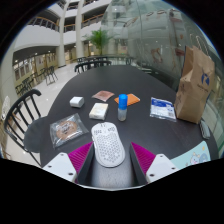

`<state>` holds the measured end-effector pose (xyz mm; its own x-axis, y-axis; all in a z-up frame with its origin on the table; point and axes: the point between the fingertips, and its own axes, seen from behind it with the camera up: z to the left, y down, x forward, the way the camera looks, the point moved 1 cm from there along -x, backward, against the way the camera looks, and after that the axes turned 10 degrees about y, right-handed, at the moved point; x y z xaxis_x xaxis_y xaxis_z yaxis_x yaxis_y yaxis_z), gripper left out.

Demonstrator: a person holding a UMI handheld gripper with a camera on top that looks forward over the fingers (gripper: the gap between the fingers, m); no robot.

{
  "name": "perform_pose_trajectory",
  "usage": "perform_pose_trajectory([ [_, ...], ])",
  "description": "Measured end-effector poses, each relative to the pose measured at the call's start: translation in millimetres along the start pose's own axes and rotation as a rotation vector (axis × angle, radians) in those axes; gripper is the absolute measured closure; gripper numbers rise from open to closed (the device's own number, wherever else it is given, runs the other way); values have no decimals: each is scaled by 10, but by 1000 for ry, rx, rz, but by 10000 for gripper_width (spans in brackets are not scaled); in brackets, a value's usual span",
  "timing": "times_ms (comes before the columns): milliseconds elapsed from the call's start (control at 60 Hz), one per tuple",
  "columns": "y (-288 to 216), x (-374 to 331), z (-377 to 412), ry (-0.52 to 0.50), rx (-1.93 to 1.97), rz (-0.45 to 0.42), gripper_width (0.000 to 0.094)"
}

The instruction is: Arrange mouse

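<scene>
The gripper (108, 160) stands spread, its magenta pads (80, 156) wide apart. A white perforated mouse (107, 143) lies on the dark round table (140, 128) between the fingers, with a gap visible at either side — not pinched. Beyond it at 12 o'clock sits a small white box (98, 111); a blue-capped bottle (123, 107) stands upright at 1 o'clock. A clear plastic packet (67, 128) lies at 10 o'clock, a brown paper bag (195, 87) at 2 o'clock (upright, near the table's edge).
</scene>
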<state>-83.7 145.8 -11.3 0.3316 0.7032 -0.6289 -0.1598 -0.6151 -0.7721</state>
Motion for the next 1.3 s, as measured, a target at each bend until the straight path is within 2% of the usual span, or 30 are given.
perform_pose_trajectory([
  [50, -23, 43, -9, 17, 1, -5, 336],
  [283, 3, -23, -15, 49, -32, -7, 505],
  [333, 7, -129, -27, 36, -24, -17, 510],
  [417, -132, -480, -186, 35, 13, -100, 509],
  [500, -236, -980, -595, 102, -6, -163, 510],
  [583, -125, -1343, -1136, 177, 2, -177, 511],
  [700, 377, -1519, -1873, 273, 20, -133, 510],
  [833, 941, -1322, -2408, 318, 8, -23, 504],
  [917, 1163, -1225, -2516, 310, -6, 20, 501],
  [967, 1153, -1223, -2501, 297, -1, -1, 501],
  [1017, 1192, -1224, -2497, 292, -19, 1, 472],
  [1133, 1224, -1292, -2503, 313, -11, 19, 332],
  [1217, 1268, -1460, -2405, 306, 12, 16, 88],
  [1300, 1315, -1731, -2281, 292, 44, -3, 91],
])
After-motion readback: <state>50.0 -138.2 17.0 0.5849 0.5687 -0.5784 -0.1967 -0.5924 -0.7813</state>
